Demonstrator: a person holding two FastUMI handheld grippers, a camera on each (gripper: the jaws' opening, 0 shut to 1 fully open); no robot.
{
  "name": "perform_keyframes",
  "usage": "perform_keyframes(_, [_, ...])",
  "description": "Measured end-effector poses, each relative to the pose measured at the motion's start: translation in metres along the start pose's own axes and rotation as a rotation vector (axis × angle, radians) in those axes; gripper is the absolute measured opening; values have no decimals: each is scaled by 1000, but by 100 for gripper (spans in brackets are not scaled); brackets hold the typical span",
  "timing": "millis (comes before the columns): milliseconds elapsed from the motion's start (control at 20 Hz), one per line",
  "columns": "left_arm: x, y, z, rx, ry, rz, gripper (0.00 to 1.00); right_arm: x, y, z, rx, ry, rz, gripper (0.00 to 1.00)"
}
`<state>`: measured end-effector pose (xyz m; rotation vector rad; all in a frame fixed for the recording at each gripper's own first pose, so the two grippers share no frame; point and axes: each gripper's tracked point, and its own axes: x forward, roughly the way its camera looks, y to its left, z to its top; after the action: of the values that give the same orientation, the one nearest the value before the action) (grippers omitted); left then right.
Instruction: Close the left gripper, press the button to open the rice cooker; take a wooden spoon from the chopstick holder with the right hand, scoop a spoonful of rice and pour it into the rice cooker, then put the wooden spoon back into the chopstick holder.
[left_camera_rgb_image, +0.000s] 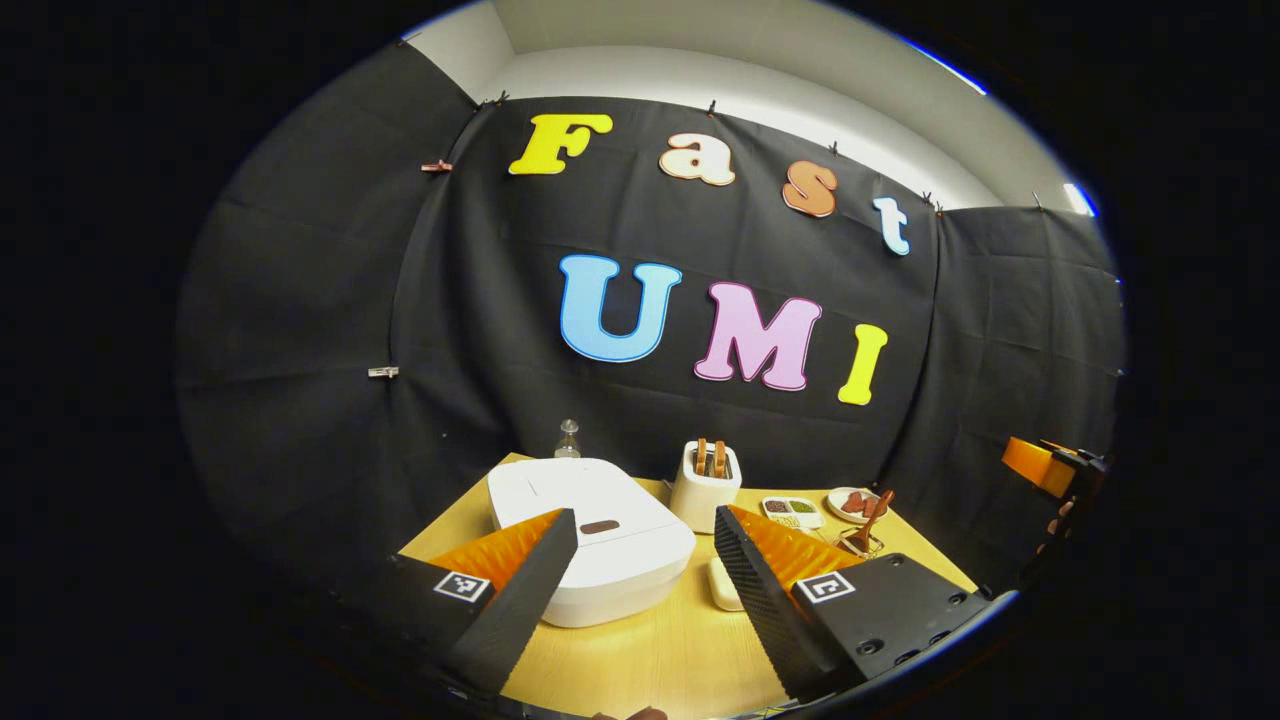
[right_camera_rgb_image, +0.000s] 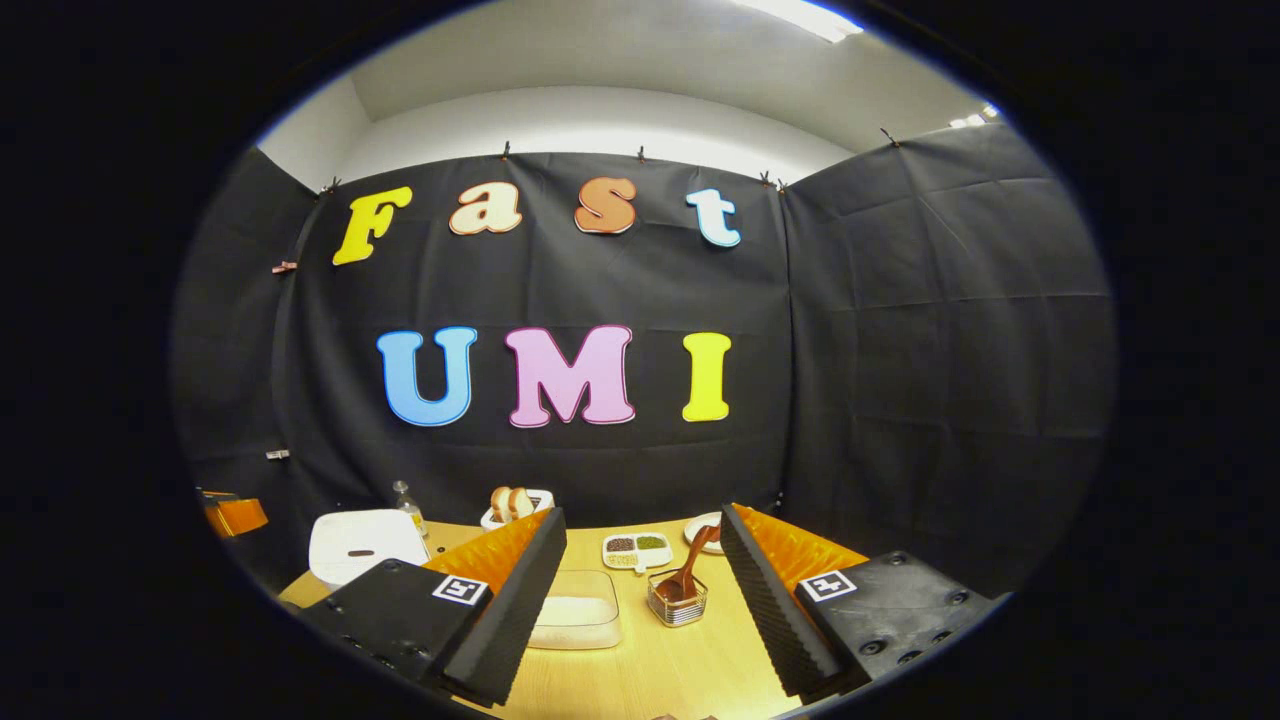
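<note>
The white rice cooker (left_camera_rgb_image: 590, 550) stands shut on the wooden table, with a dark button (left_camera_rgb_image: 600, 526) on its lid. My left gripper (left_camera_rgb_image: 645, 515) is open, hovering in front of the cooker and apart from it. A wooden spoon (right_camera_rgb_image: 692, 568) leans in the small wire chopstick holder (right_camera_rgb_image: 677, 608), which also appears in the left gripper view (left_camera_rgb_image: 862, 542). A clear tub of rice (right_camera_rgb_image: 575, 610) sits left of the holder. My right gripper (right_camera_rgb_image: 642, 515) is open and empty, short of the tub and the holder. The cooker (right_camera_rgb_image: 360, 545) lies far to its left.
A white toaster (left_camera_rgb_image: 705, 485) with bread stands behind the cooker, next to a glass bottle (left_camera_rgb_image: 568, 440). A divided dish (right_camera_rgb_image: 637, 548) and a small plate (right_camera_rgb_image: 700, 528) sit near the back wall. The other gripper (left_camera_rgb_image: 1050, 465) shows at the far right edge.
</note>
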<state>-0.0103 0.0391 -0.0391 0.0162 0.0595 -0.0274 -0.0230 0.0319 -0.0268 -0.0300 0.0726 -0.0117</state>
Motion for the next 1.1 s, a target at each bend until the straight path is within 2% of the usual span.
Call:
perform_keyframes(350, [45,14,10,7,18,72,95,27,-16,-8,-23,4,29,97])
perform_keyframes(500, [65,13,16,22,26,103,93,51,-26,-15,-15,7,57,97])
perform_keyframes(600, [80,12,15,20,50,124,89,68,-33,-22,-20,24,82,97])
perform_keyframes(800, [108,5,6,-33,91,116,71,97,-48,-34,-5,54,116,97])
perform_keyframes(1000, [143,13,-16,-24,155,118,43,112,-60,-45,11,75,120,97])
perform_keyframes(1100, [157,16,-26,-52,174,116,29,116,-64,-54,12,93,119,97])
